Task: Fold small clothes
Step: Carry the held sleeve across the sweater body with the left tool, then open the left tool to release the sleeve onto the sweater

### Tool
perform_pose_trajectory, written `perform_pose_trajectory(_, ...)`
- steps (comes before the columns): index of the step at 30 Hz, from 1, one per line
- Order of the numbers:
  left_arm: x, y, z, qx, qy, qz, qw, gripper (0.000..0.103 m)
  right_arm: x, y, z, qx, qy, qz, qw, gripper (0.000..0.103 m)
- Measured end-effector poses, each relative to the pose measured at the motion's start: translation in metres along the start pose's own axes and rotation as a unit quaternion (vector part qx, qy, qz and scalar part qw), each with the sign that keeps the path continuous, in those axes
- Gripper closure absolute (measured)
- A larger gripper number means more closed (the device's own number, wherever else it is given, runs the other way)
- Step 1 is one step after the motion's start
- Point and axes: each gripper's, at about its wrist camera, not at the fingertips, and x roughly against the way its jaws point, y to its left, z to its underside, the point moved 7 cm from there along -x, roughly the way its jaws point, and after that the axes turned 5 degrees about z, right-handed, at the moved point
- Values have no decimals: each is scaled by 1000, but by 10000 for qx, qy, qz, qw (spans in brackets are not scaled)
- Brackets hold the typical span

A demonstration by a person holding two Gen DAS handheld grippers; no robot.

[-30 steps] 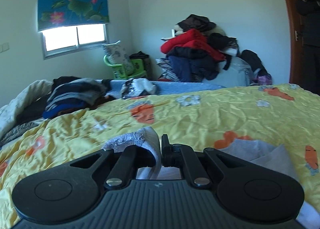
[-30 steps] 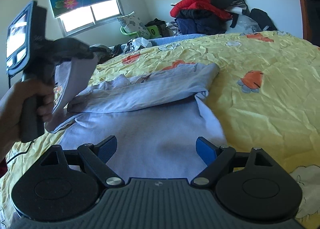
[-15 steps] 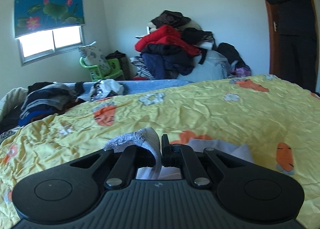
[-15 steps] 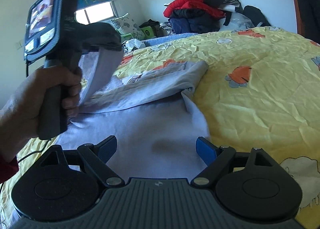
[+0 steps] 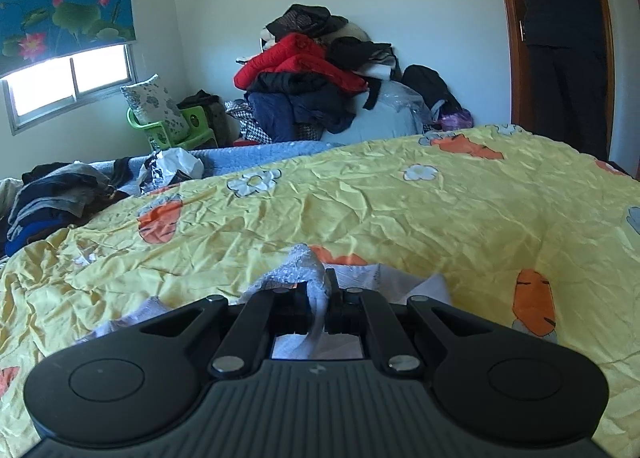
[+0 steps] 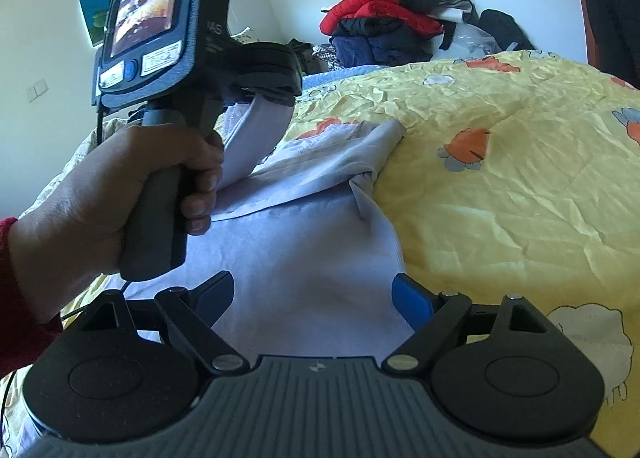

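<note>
Shirt, pale lilac, lies on the yellow bedspread; left gripper pinches its lifted edge, right gripper hovers spread over its middle; letters "AS" show on the left gripper's side

left claw: jaws clamped together, centre-bottom of frame | left hand: wrapped round the grip, left of frame | right claw: jaws wide apart, centre-bottom

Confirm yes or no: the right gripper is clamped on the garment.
No. The right gripper stands wide open above the pale garment, its blue pads apart with nothing pinched between them.
</note>
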Motion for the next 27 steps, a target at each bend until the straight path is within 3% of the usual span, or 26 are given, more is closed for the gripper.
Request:
perform_pose_trajectory(16, -30, -32, 17, -299, 707, 327, 9965, 93, 2, -6, 2, -58, 36, 102, 9999, 15)
perform_pose_trajectory(18, -31, -37, 17, -362, 751, 380, 9958, 86, 1, -7, 3, -73, 55, 100, 9999, 15)
perform_pose_trajectory(19, -31, -40, 17, -382, 773, 422, 9954, 69, 1, -6, 4, -72, 57, 102, 9999, 15)
perform_pose_trajectory(20, -30, -42, 15, -398, 757, 456, 9953, 41, 2, -6, 4, -67, 57, 101, 9999, 15)
perform_pose_trajectory(22, -23, -48, 8, -446, 527, 439, 9966, 11, 3, -5, 4, -51, 61, 95, 9999, 15)
perform_pose_trajectory(27, 3, -61, -13, -659, 57, 678, 9955, 11, 3, -5, 5, -37, 78, 117, 9999, 15)
